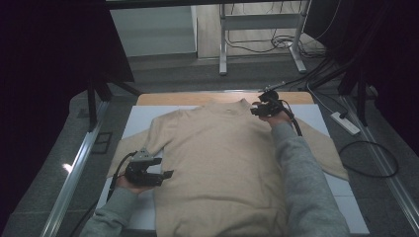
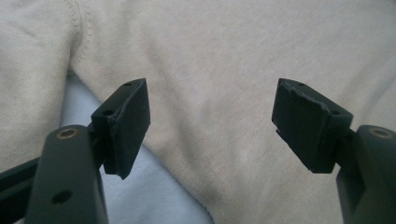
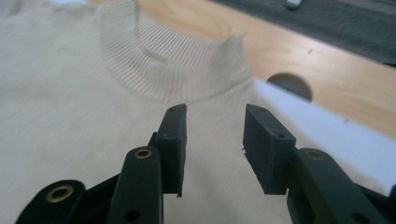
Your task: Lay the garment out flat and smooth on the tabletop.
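A beige knit sweater [image 1: 222, 158] lies flat on a white sheet [image 1: 141, 118] on the table, its ribbed collar [image 3: 163, 65] toward the far edge. My left gripper [image 1: 165, 175] hovers at the sweater's left side by the armpit seam [image 2: 79, 28], jaws wide apart, and nothing is between them. My right gripper [image 1: 254, 111] is at the right shoulder beside the collar. In the right gripper view its jaws stand apart over the knit [image 3: 93, 130], and no cloth is between the pads.
The wooden table edge [image 3: 299, 51] with a round hole [image 3: 289, 84] lies beyond the collar. A desk frame [image 1: 262, 29] and cables [image 1: 365, 158] are on the floor behind and to the right. A power strip [image 1: 346, 123] lies at the right.
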Motion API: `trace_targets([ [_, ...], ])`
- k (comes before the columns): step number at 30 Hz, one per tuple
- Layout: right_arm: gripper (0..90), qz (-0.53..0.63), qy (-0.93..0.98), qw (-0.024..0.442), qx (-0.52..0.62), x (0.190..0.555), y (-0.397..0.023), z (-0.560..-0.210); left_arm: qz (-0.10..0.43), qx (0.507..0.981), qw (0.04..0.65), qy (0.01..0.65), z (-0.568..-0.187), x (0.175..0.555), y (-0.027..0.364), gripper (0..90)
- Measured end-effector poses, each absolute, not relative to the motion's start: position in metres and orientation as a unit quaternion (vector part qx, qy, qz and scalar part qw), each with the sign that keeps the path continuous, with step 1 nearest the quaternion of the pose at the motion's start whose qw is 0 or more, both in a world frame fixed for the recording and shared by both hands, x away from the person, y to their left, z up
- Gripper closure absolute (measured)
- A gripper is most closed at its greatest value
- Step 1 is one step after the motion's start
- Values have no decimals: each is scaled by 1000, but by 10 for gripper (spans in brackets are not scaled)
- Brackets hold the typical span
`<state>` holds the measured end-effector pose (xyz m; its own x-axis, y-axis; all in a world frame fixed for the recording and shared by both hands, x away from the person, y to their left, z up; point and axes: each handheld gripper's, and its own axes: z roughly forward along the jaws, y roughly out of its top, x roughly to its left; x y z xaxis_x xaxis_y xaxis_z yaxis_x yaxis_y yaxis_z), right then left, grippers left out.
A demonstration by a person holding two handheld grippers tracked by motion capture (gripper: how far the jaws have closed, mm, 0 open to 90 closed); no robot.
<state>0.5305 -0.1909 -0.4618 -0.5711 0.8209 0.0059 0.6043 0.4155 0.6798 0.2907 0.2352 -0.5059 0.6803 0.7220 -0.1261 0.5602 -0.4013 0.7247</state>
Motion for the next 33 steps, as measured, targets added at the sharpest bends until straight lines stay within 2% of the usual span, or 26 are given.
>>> trace_targets([
  [18,538,330,844,119,407,486,-205,-475,107,827,386,395,-508,293,236,263],
  [33,505,360,849,107,372,406,-219,-472,111,824,389,397,-509,287,237,257],
])
